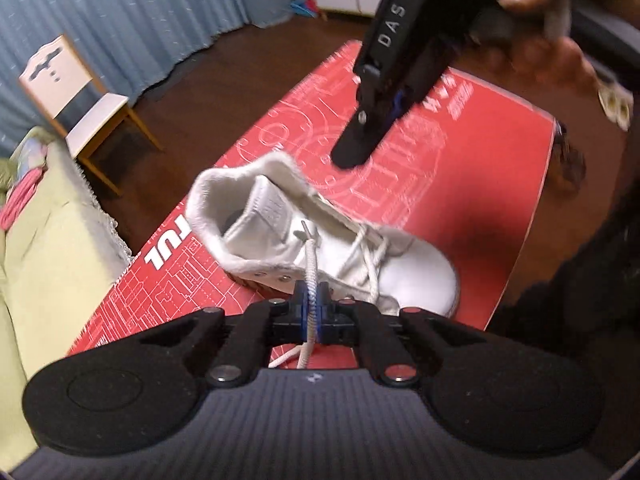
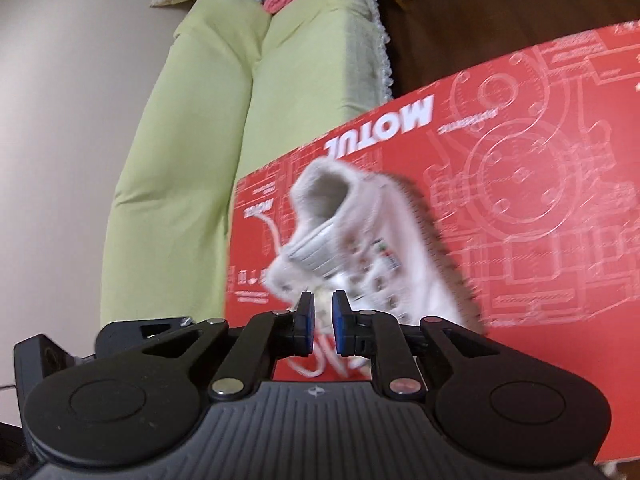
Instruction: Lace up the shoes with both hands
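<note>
White high-top shoe (image 1: 320, 248) on a red printed mat (image 1: 460, 184), toe toward the camera's right in the left wrist view, collar and open mouth toward the left, tongue (image 1: 268, 204) standing up inside. Lace (image 1: 310, 272) threaded in crisscrosses over the lower eyelets near the toe; upper metal eyelets (image 1: 284, 278) along the near side bare. Left gripper (image 1: 311, 312) clamped on one free run of the lace, blue pads pressed together around it, the lace rising from the pads to its aglet (image 1: 306, 226) just over the tongue edge, a short tail hanging below the pads. Right gripper (image 1: 352, 152) above and behind the shoe in that view, held by a hand (image 1: 552, 8) at the upper right, tip pointing down toward the collar, apart from the shoe; fingers seen side-on there, so no reading of the gap from this angle. In the right wrist view, right gripper (image 2: 323, 320) with a narrow gap between its blue pads (image 2: 307, 320), nothing clearly between them; shoe (image 2: 360, 256) blurred just ahead, mouth up and left, loose lace (image 2: 272, 236) trailing onto the mat (image 2: 540, 200) at the left. Green-covered sofa (image 2: 208, 128) beside the mat, white chair (image 1: 76, 92) and blue curtain (image 1: 132, 12) farther back on a brown floor.
</note>
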A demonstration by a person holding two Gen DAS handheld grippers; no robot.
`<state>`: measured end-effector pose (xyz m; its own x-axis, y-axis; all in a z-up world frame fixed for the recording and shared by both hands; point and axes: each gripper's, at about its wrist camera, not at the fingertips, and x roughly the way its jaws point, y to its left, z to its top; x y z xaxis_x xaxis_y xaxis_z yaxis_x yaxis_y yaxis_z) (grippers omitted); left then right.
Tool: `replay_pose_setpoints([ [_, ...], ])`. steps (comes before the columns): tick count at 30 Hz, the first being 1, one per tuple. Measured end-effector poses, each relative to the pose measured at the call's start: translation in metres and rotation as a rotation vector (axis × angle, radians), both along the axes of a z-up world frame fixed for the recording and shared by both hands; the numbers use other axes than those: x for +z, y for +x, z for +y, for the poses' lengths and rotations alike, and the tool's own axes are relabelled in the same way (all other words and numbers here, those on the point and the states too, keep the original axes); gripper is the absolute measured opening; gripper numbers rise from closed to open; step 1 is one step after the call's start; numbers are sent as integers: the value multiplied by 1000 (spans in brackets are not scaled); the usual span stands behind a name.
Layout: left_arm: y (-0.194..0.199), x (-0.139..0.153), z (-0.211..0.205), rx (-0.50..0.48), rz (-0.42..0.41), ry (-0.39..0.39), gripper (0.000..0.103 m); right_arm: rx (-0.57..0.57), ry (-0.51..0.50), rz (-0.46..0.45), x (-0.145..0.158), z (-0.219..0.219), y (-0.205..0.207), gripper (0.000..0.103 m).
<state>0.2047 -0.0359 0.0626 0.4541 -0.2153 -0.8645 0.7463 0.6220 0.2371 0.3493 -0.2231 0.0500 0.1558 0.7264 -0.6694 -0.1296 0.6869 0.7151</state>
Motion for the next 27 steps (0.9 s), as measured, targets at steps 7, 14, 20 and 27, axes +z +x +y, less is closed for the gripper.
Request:
replay_pose_setpoints([
  [7, -6, -11, -17, -57, -8, 41, 1, 12, 46, 54, -15, -8, -3, 16],
  [14, -19, -6, -8, -151, -75, -23, 2, 11, 127, 131, -34, -17, -6, 19],
  [20, -25, -1, 7, -195, -84, -93, 2, -24, 331, 276, -68, -35, -5, 19],
  [27, -31, -2, 13, -200, -83, -99, 2, -8, 481, 358, -88, -36, -9, 19],
])
